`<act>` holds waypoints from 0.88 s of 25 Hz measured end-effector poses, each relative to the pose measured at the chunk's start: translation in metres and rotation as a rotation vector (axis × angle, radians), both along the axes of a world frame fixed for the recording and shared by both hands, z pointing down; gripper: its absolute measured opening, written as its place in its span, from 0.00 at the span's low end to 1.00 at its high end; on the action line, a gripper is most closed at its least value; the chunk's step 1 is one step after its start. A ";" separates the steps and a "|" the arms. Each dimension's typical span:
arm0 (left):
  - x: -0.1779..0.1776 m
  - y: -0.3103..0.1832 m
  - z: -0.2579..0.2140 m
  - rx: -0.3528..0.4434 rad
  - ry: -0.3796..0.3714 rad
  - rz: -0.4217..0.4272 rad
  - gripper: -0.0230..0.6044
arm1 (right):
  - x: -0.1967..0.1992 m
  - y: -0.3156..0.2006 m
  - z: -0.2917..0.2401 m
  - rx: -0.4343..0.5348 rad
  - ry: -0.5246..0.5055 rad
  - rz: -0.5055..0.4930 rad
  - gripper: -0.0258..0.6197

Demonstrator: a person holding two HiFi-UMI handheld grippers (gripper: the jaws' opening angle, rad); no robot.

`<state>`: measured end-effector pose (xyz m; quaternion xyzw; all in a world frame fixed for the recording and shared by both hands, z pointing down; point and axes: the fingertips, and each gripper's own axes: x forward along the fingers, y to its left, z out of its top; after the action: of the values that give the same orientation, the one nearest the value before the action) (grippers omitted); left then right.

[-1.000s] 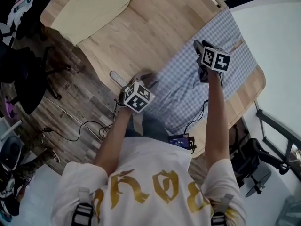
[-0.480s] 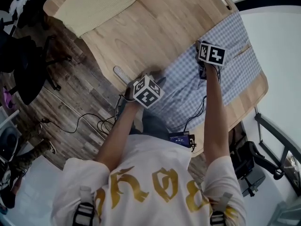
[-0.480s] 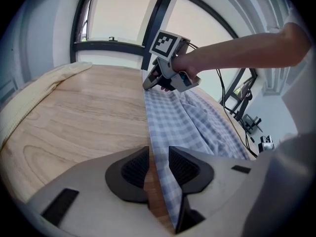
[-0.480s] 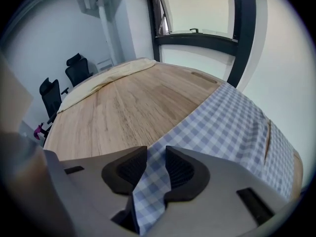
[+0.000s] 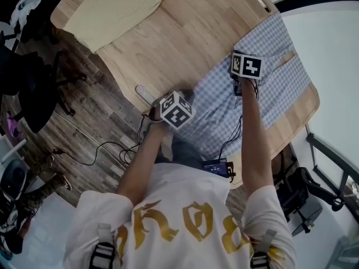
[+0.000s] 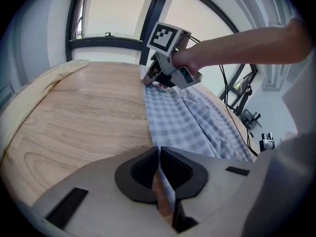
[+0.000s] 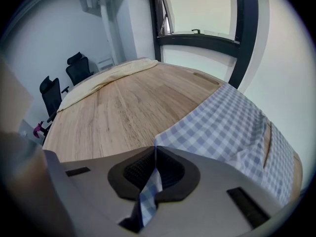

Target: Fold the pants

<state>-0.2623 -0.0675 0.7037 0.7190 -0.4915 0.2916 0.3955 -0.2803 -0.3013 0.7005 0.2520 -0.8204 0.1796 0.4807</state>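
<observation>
Wooden table [image 5: 168, 38] on a plank floor [image 5: 95, 116], seen from above, with a window frame [image 7: 244, 28] and office chairs [image 7: 54, 95] beyond its far side. Checked pants [image 5: 280, 77] lie spread flat on the right part of the table and reach its near right rim. Their long left edge borders bare wood. Left gripper [image 6: 159, 157]: jaws clenched on that edge at its near end, a thin strip of checked cloth showing between the black pads [image 6: 143, 169], the rest of the pants running away from the jaws to the upper right. Right gripper [image 7: 155, 154]: jaws likewise clamped on the same edge farther along it, with a tuck of cloth hanging down between the pads [image 7: 170, 172] and the pants fanning out to the right. Both grippers point steeply down at the tabletop, and the left gripper view shows the right one resting at the cloth's edge directly ahead. A cream cloth [image 5: 112, 10] covers the far left corner of the table, well apart from the pants. Cables [image 5: 101, 150] trail over the floor. Against the head view of a second earlier, the pants lie unmoved and unlifted, both hands stand at the same edge, the right one has settled lower onto the cloth, and both pairs of jaws have since come together.
</observation>
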 end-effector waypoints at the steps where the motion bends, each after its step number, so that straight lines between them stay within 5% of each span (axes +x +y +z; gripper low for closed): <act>1: 0.000 -0.001 0.000 -0.005 0.017 -0.003 0.11 | 0.000 0.000 0.000 -0.008 -0.001 -0.005 0.09; 9: 0.014 -0.005 -0.022 0.004 0.282 -0.091 0.10 | 0.015 0.000 -0.025 -0.092 -0.106 0.105 0.08; 22: 0.077 -0.010 -0.100 0.097 0.546 0.068 0.10 | 0.084 -0.013 -0.101 -0.016 -0.174 0.237 0.08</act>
<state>-0.1854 -0.0779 0.6041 0.8052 -0.3557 0.0764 0.4683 -0.1966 -0.3146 0.5995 0.3267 -0.8221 0.2626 0.3853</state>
